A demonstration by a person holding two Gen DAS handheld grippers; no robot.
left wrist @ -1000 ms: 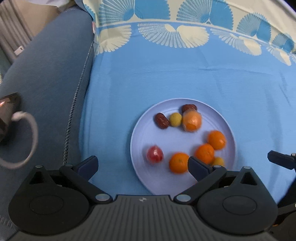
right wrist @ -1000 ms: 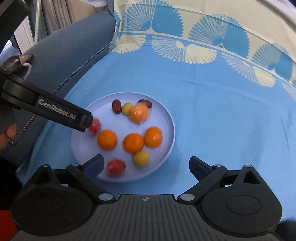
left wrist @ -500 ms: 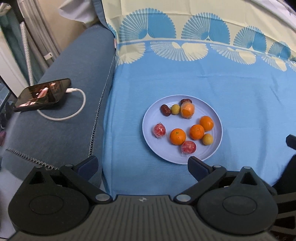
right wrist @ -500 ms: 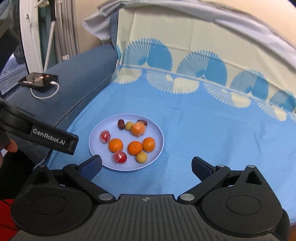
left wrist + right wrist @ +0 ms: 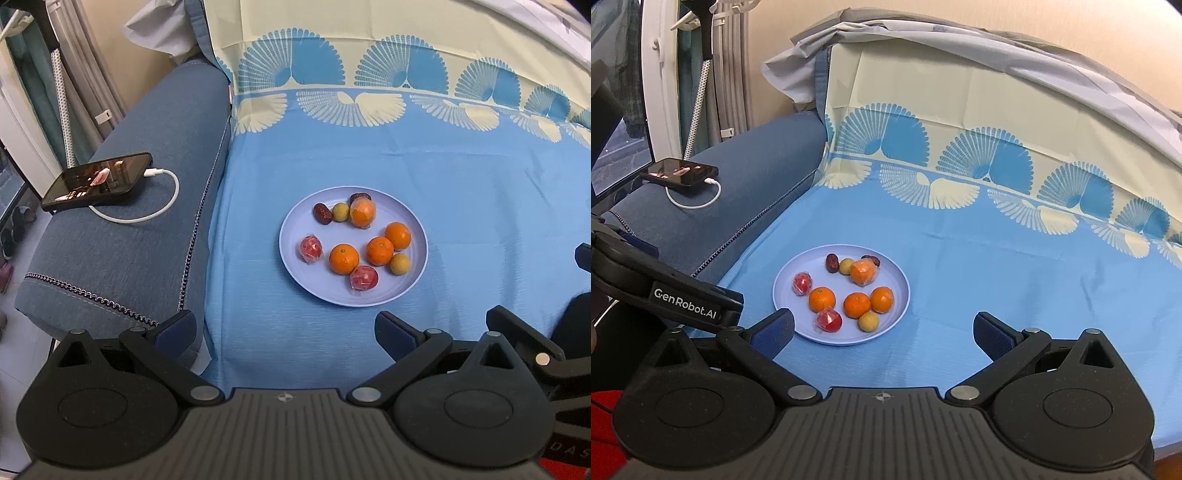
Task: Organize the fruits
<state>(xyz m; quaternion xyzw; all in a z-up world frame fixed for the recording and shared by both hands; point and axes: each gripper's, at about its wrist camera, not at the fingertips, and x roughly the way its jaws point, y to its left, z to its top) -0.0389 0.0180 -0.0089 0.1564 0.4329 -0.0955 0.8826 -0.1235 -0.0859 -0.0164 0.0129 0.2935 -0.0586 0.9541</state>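
A lilac plate (image 5: 295, 254) (image 5: 901, 295) lies on the blue cloth. It holds three oranges (image 5: 344, 259) (image 5: 822, 299), a wrapped orange (image 5: 362, 212) (image 5: 863, 272), two wrapped red fruits (image 5: 310, 247) (image 5: 829, 320), two small yellow fruits (image 5: 400, 263) (image 5: 868, 321) and two dark dates (image 5: 322, 213) (image 5: 831, 263). My left gripper (image 5: 285, 331) is open and empty, well short of the plate. My right gripper (image 5: 883, 331) is open and empty, near the plate's front edge.
A blue sofa arm (image 5: 155, 155) at the left carries a phone (image 5: 98, 181) (image 5: 679, 172) on a white cable (image 5: 147, 218). The patterned cloth (image 5: 443, 166) rises up the sofa back. The left gripper's arm (image 5: 665, 295) shows at the left of the right wrist view.
Both grippers have pulled back and up from the plate, which now looks smaller and farther. A red wrapped fruit near the left finger now lies free on the plate.
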